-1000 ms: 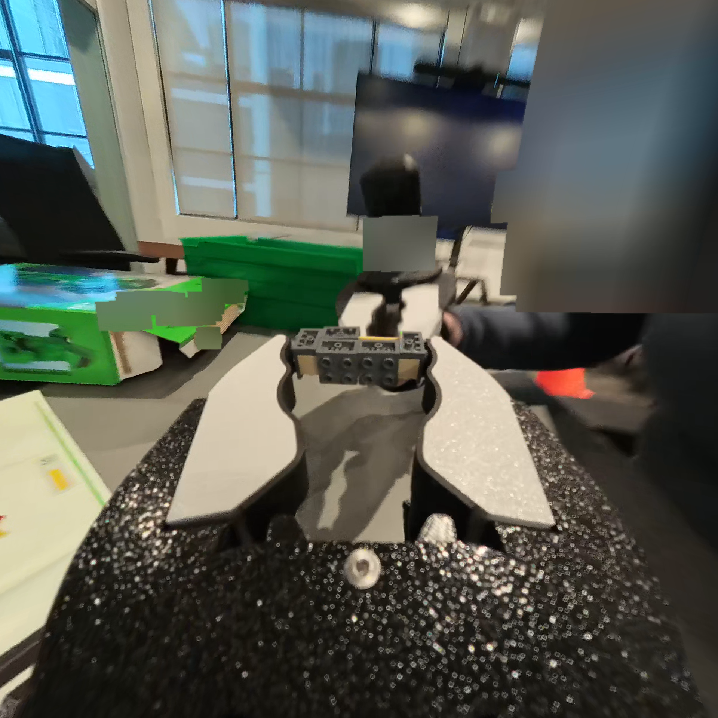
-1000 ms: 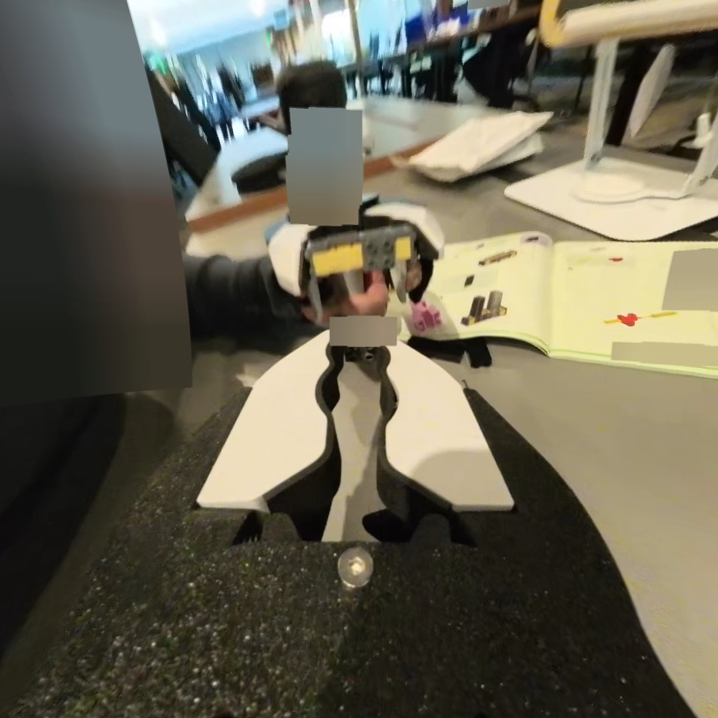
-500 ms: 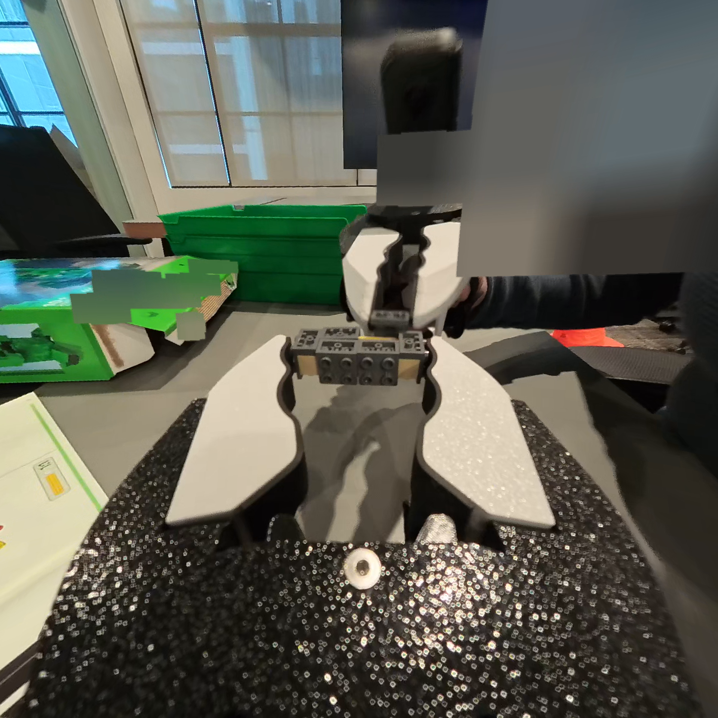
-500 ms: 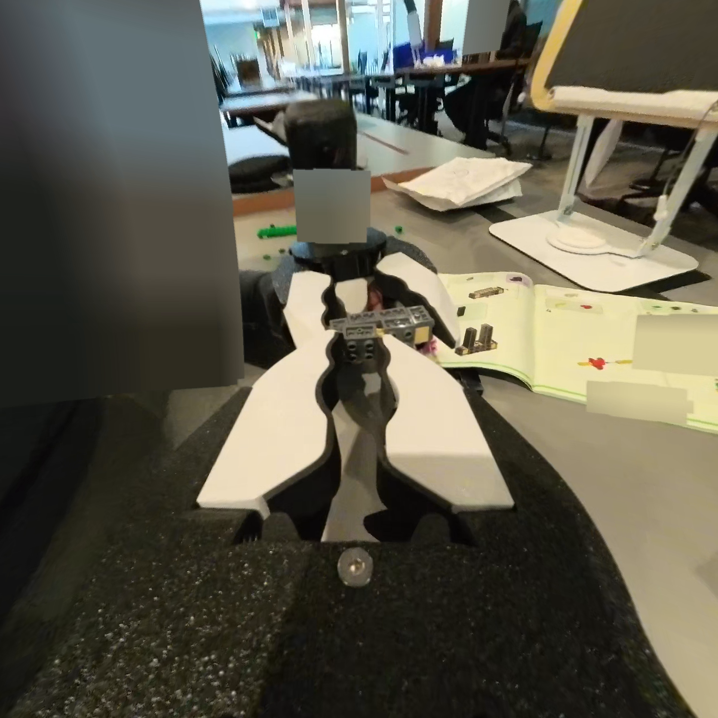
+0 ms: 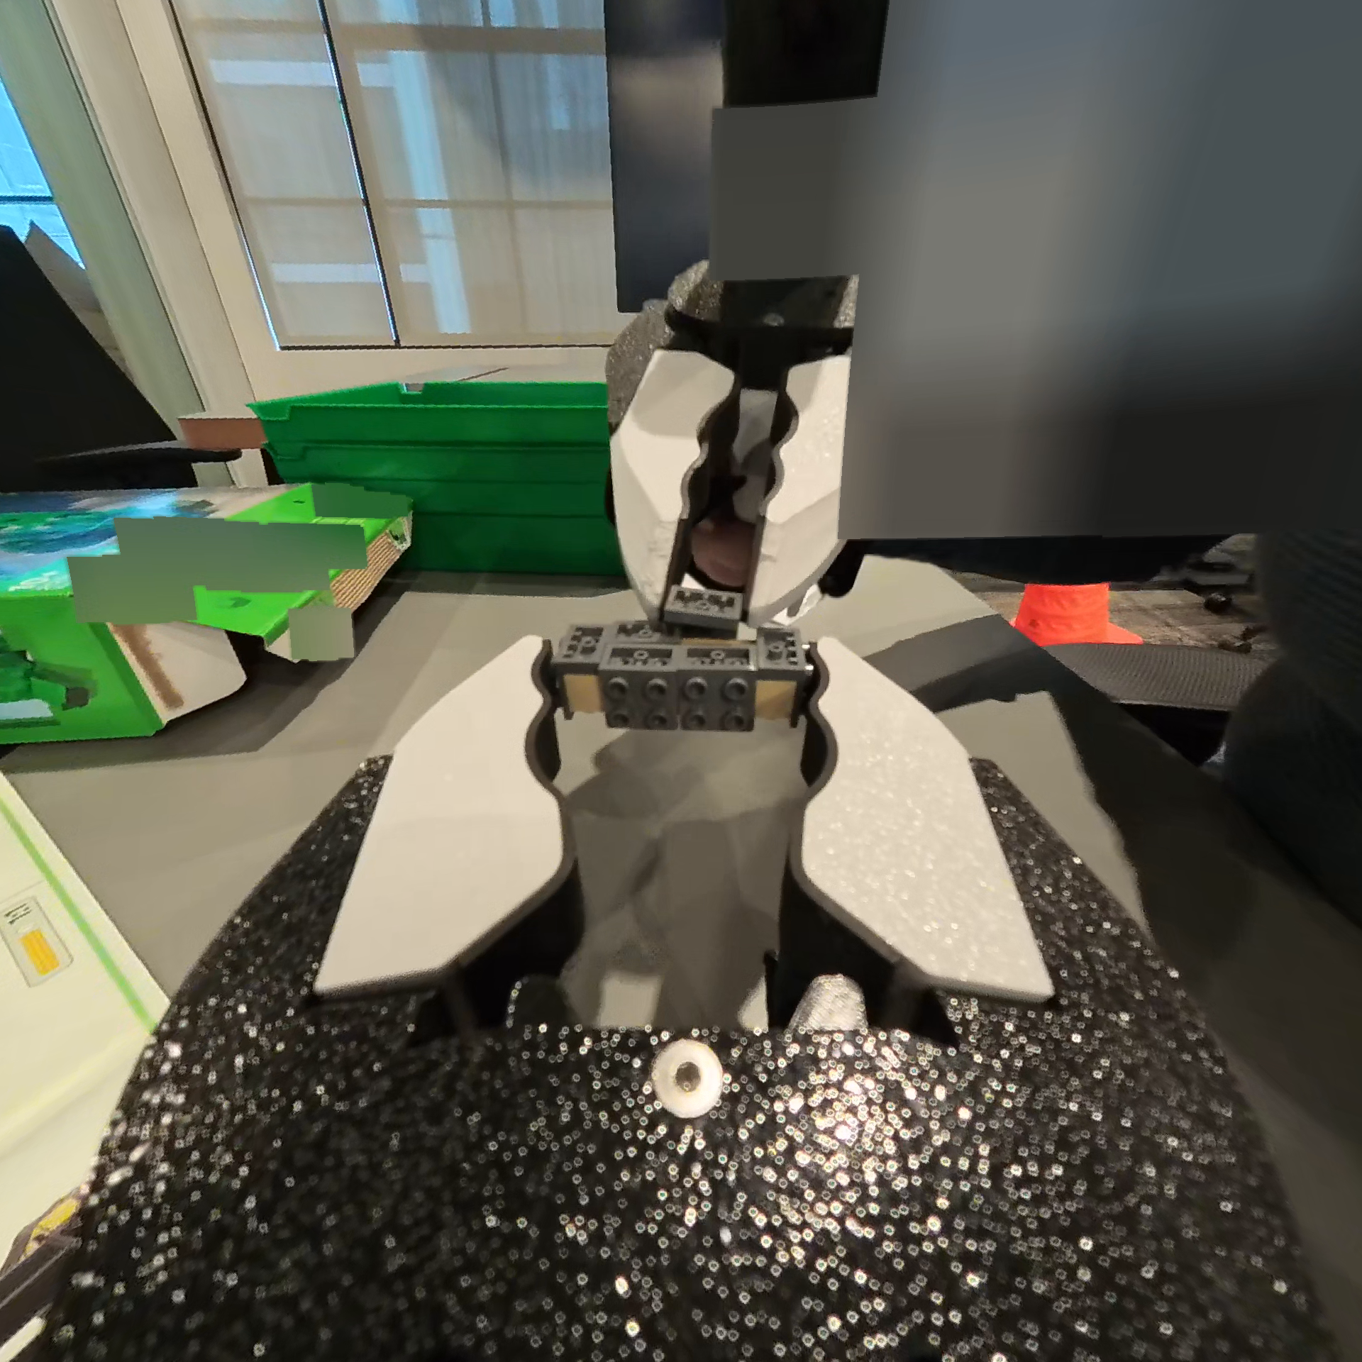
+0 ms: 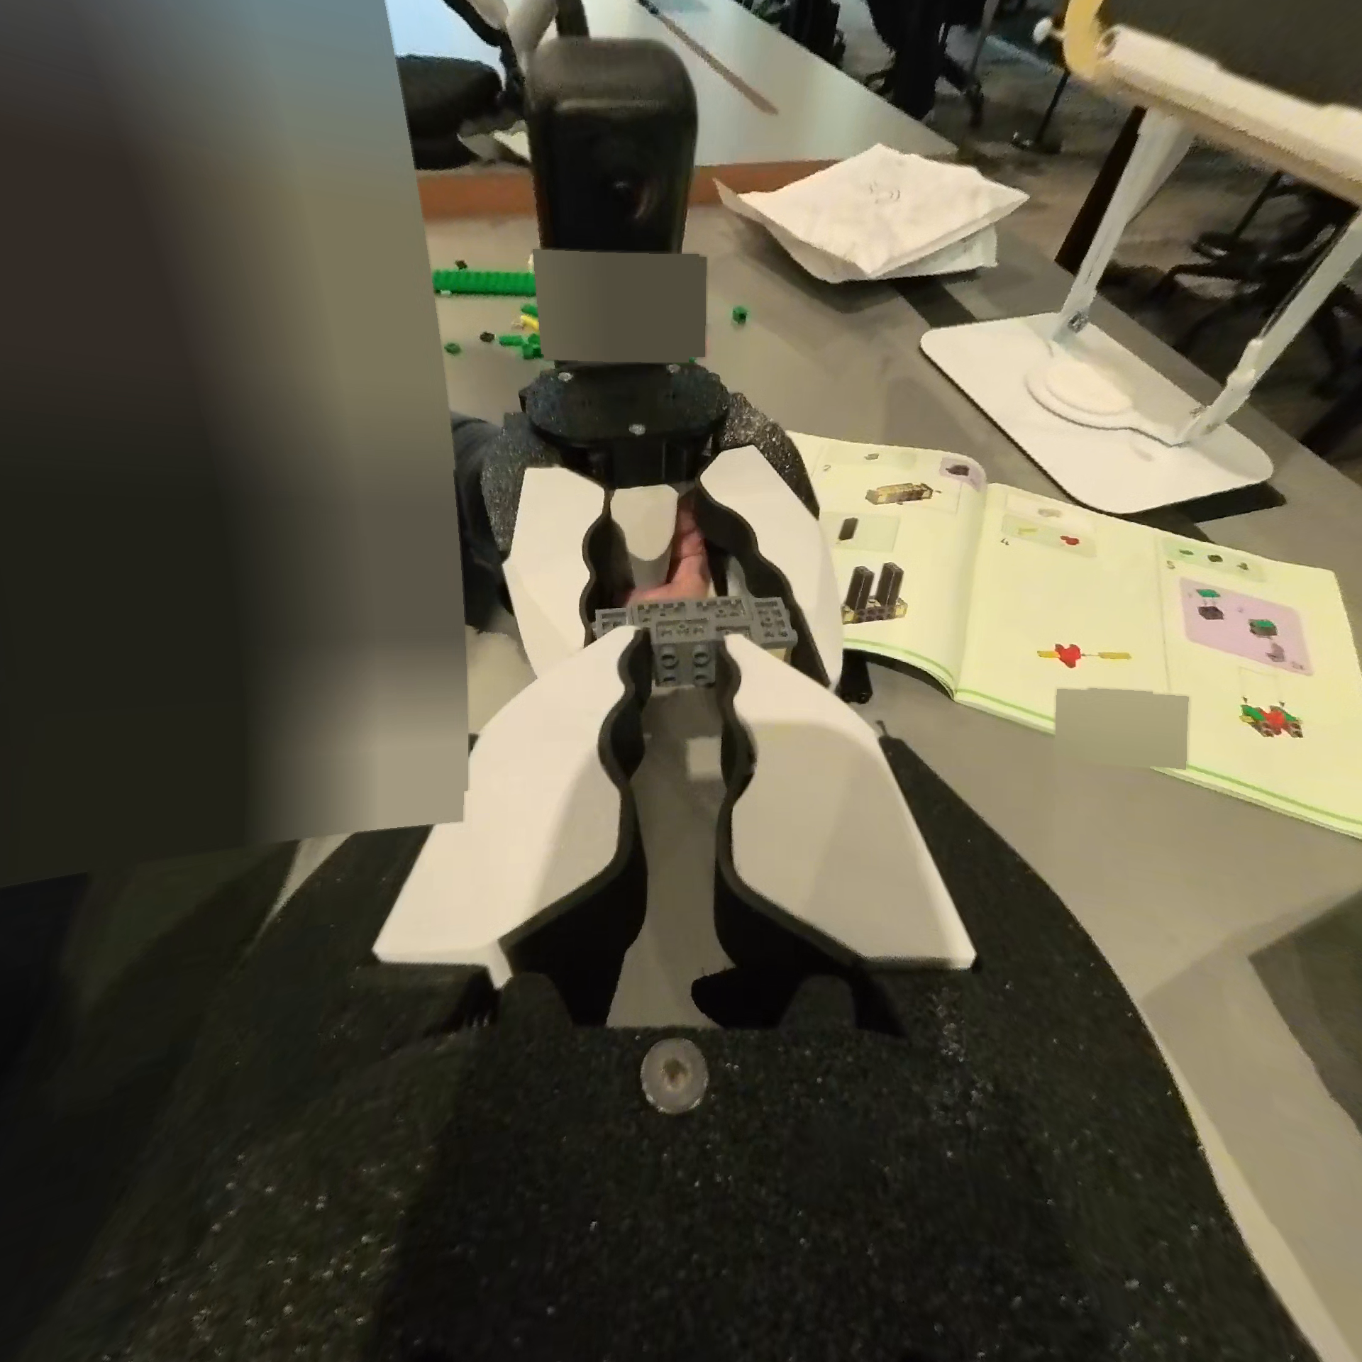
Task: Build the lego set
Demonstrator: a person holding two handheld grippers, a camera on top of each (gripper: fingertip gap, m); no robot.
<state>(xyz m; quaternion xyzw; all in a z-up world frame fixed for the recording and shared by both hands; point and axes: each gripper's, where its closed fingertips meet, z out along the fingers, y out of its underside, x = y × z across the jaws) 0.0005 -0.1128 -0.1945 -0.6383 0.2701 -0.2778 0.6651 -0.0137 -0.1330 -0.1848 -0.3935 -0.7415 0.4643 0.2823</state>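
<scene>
My left gripper (image 5: 678,685) is shut on a dark grey brick assembly (image 5: 678,682) with tan ends, held across its tips above the table. My right gripper (image 6: 682,656) is shut on a small grey brick (image 6: 685,659). In the left wrist view the right gripper (image 5: 700,608) comes down from behind, and its small brick (image 5: 700,604) touches the assembly's top rear edge. In the right wrist view the assembly (image 6: 700,617) lies just beyond my small brick, with the left gripper's white fingers (image 6: 781,545) behind it.
Stacked green bins (image 5: 442,472) and a green set box (image 5: 110,589) stand at the left. An open instruction booklet (image 6: 1105,626), a white lamp base (image 6: 1091,413), crumpled paper (image 6: 870,214) and loose green bricks (image 6: 486,284) lie on the grey table. My two grippers' fingertips are within a few centimetres of each other.
The two grippers have come together. The right gripper moved closer and lower, and its small brick now meets the top of the assembly in the left gripper.
</scene>
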